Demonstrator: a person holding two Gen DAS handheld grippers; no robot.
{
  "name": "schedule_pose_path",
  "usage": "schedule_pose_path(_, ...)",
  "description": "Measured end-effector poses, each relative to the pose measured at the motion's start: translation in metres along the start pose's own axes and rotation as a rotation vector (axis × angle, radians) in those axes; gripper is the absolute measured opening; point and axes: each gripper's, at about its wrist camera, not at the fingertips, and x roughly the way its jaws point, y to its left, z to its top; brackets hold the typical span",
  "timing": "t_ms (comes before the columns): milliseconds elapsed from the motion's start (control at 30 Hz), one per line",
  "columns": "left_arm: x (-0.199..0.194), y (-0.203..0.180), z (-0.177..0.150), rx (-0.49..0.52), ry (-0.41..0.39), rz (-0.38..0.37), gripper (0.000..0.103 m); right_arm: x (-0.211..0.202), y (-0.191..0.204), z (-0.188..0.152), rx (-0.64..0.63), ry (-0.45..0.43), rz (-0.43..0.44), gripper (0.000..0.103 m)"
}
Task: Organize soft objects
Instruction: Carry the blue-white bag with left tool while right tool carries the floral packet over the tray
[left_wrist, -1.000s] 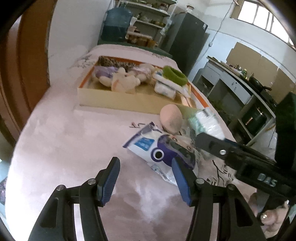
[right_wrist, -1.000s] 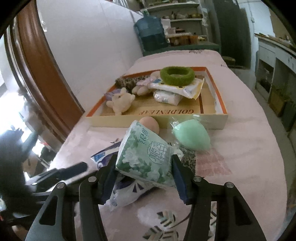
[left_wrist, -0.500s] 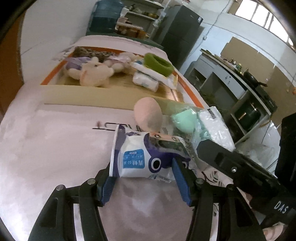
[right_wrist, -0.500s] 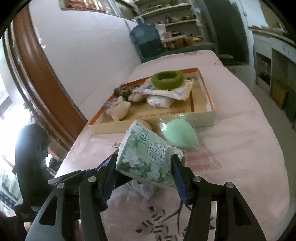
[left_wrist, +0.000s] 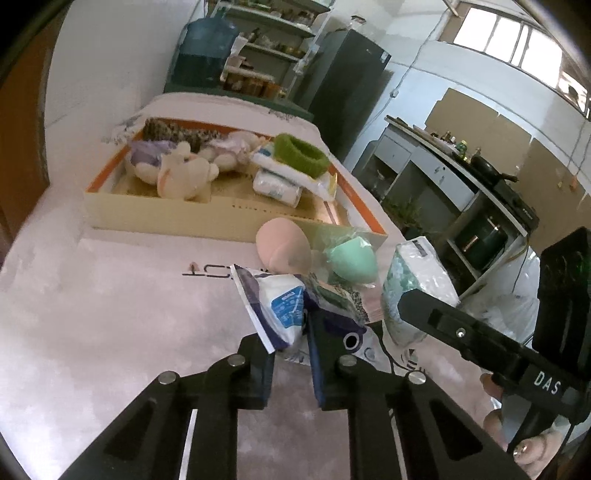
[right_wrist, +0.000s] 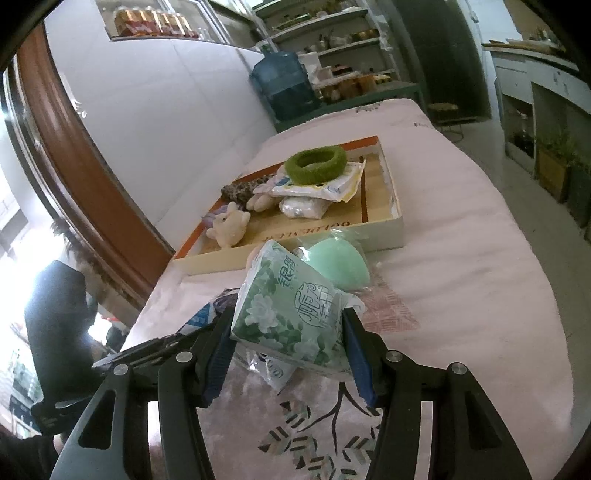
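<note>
soft things on a covered table, a tray at the far end

in the tray a plush toy lies left of stacked packets, a ring on top. before the tray sit two egg-shaped sponges, side by side; nearer, a wipes pouch left of a tissue pack.

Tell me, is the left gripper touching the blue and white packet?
Touching. The left wrist view shows the left gripper just closed, pads pinching the blue and white packet between them.
</note>
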Motion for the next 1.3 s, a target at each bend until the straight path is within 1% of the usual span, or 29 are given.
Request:
schedule_pose_path(300,-0.034,-0.003,0.006,0.016,-0.084,-0.001,0.016,-0.010,0.019,0.003,-0.045,-0.016,0.002,0.057)
schedule_pose_path(567,-0.060,0.000,0.019,0.012,-0.154,-0.006,0.016,-0.020,0.038,0.013,-0.099,-0.043,-0.005,0.057)
schedule_pose_path(733,-0.067,0.000,0.029,0.021,-0.180,0.011,0.016,-0.023,0.048,0.021,-0.141,-0.055,-0.015,0.057)
schedule_pose_path(1033,-0.073,0.006,0.055,0.035,-0.211,0.068,0.016,-0.026,0.059,0.039,-0.190,-0.082,-0.023,0.057)
schedule_pose_path(1300,-0.071,0.013,0.072,0.032,-0.229,0.087,0.016,-0.024,0.065,0.058,-0.217,-0.107,-0.033,0.057)
